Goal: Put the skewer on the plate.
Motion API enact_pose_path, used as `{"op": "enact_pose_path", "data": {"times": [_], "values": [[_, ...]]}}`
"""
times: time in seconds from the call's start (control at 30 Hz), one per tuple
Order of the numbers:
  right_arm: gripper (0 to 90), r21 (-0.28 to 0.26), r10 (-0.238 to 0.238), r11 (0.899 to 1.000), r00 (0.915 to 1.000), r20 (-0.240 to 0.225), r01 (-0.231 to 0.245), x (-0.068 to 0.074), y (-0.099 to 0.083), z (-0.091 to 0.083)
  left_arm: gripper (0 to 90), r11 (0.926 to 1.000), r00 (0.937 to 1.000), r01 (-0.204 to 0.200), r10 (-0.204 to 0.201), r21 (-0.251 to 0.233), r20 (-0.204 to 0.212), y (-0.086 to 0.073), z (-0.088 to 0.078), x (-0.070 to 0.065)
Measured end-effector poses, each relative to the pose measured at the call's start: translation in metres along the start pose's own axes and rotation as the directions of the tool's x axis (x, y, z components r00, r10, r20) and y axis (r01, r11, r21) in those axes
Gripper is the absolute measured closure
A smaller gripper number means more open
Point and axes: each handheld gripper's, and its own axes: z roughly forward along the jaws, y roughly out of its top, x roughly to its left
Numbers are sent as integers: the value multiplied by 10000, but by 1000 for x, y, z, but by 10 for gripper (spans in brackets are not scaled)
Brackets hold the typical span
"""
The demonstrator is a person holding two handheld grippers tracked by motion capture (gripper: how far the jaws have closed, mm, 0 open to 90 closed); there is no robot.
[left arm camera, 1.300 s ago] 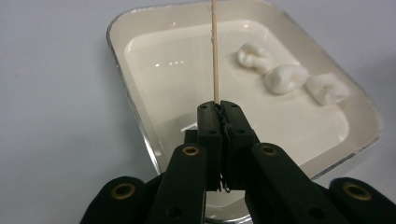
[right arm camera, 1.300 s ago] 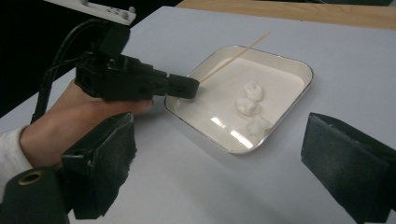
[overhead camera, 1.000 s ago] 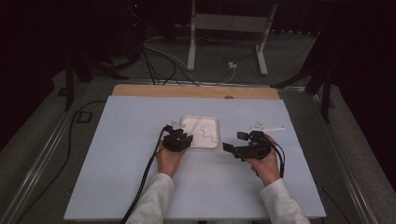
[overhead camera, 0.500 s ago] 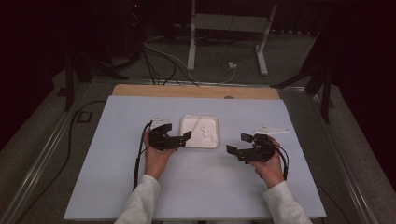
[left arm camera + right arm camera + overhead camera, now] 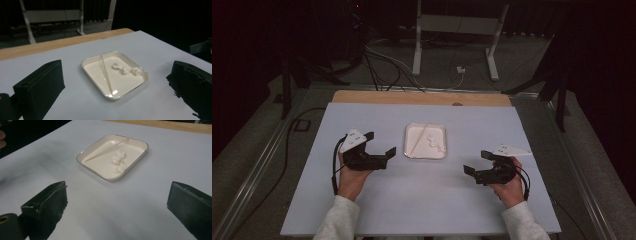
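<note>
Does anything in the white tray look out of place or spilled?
Nothing is spilled. In the tray a thin wooden stick lies slantwise, one end up on the rim, beside three small white lumps. Both grippers stand open, off it.

Dim lab or studio — white-topped table (image 5: pixel 422 200), metal stand legs (image 5: pixel 417 45), floor cables (image 5: pixel 382 65)

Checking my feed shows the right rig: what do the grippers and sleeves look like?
Both are black two-jaw tools. The left gripper and the right gripper each carry a pale grey three-cornered plate on top and trail a black cable. The person wears light grey long sleeves.
</note>
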Motion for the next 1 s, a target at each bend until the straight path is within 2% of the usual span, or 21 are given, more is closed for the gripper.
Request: {"op": "enact_pose_path", "data": {"times": [0.2,0.4,0.63,1.0], "values": [[0,-337,191,9993,9996,192,-184,-3,-8,-5,7,9984,9988,-405,393,-406,-290,-15,-27,8],[0,-436,-31,9990,9985,541,54,-2,-12,-6,7,9990,9981,-331,315,-313,-524,-24,-39,15],[0,-963,-355,9944,9957,859,438,-1,-14,-13,7,9991,9963,-186,152,-393,-840,-30,-49,22],[0,-1626,-261,9854,9886,1481,504,-10,-23,-29,7,9980,9920,-57,-23,-625,-1265,-38,-64,30]]}}
